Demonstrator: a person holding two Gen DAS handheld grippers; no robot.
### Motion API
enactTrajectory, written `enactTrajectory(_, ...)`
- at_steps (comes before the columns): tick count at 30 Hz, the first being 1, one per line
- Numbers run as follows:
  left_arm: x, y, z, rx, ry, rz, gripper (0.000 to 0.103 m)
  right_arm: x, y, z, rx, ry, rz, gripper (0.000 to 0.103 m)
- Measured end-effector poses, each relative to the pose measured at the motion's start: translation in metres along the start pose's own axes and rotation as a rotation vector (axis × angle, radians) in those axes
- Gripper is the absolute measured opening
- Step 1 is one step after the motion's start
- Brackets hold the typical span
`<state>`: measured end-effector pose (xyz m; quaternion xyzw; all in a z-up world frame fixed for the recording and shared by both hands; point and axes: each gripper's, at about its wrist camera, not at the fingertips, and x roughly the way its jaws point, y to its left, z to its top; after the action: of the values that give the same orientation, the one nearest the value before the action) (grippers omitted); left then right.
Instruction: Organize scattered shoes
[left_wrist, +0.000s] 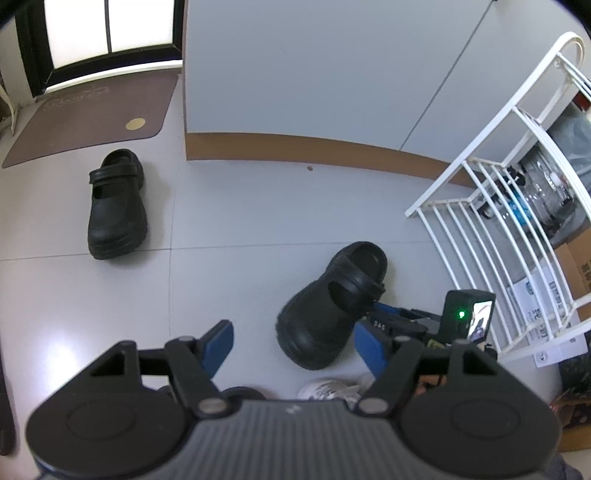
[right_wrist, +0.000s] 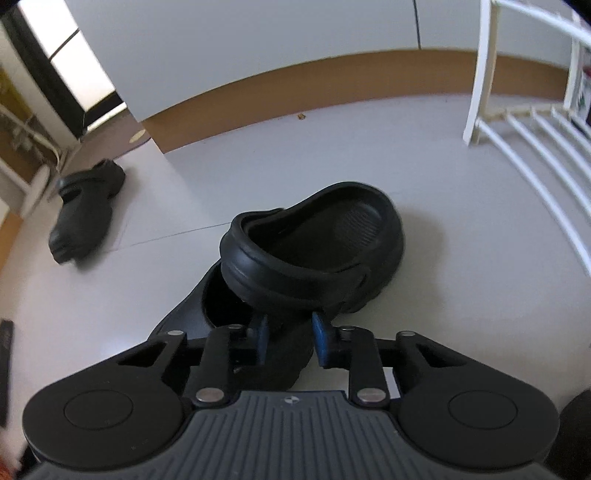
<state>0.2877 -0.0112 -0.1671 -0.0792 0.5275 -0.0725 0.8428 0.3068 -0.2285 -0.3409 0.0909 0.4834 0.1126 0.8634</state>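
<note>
The near clog (right_wrist: 314, 254) lies on the pale floor (right_wrist: 443, 258), heel towards the white rack (right_wrist: 524, 133), and the right gripper (right_wrist: 290, 332) is clenched on the rim of its upper just under the strap, blue pads pinching the rubber. To do this well, I judge the lift should be slow and straight, since a grip on one edge will let the heavy sole swing. It is a chunky, matte black shoe with a ridged sole and a thick heel strap. Its partner, the far clog (left_wrist: 116, 205), sits well apart near the brown doormat (left_wrist: 92, 114). The left gripper (left_wrist: 293, 343) hangs released, holding nothing.
</note>
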Motion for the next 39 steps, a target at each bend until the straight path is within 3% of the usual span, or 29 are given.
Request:
enactTrajectory(4,0.000,-0.001,0.001,0.005,0.002,-0.003,0.074,-0.004,-0.006,0.003,-0.023,-0.024,-0.030,0.018)
enactTrajectory(7,0.000,0.000,0.001,0.001,-0.001,-0.001,0.074,-0.005,-0.011,0.008,0.003,-0.026,-0.058,0.020)
enactTrajectory(8,0.000,0.000,0.001,0.000,-0.002,0.000,0.074,-0.005,-0.012,0.010,0.029,-0.016,-0.065,0.026)
enactTrajectory(9,0.000,0.001,0.002,0.000,-0.002,0.000,0.075,-0.004,-0.014,0.012,0.057,-0.004,-0.069,0.048)
enactTrajectory(10,-0.001,0.001,0.002,-0.001,-0.003,0.001,0.074,-0.007,-0.016,0.014,0.093,0.000,-0.064,0.060)
enactTrajectory(11,-0.001,0.001,0.002,-0.001,-0.003,0.001,0.074,-0.009,-0.017,0.014,0.110,-0.009,-0.058,0.079)
enactTrajectory(12,-0.001,0.001,0.002,-0.002,-0.004,0.001,0.074,-0.011,-0.017,0.013,0.114,-0.019,-0.055,0.088)
enactTrajectory(15,-0.001,0.002,0.002,-0.002,-0.007,0.005,0.075,-0.016,-0.012,0.012,0.112,-0.031,-0.029,0.095)
enactTrajectory(24,-0.002,0.002,0.002,0.004,-0.004,0.010,0.075,0.003,0.007,0.003,0.084,0.065,-0.008,0.099)
enactTrajectory(28,-0.003,0.004,0.003,0.001,-0.002,0.009,0.075,0.016,0.015,-0.004,0.049,0.113,-0.037,0.098)
enactTrajectory(39,-0.006,0.008,0.002,-0.009,-0.002,0.003,0.075,0.030,0.029,-0.004,-0.017,0.117,0.082,0.091)
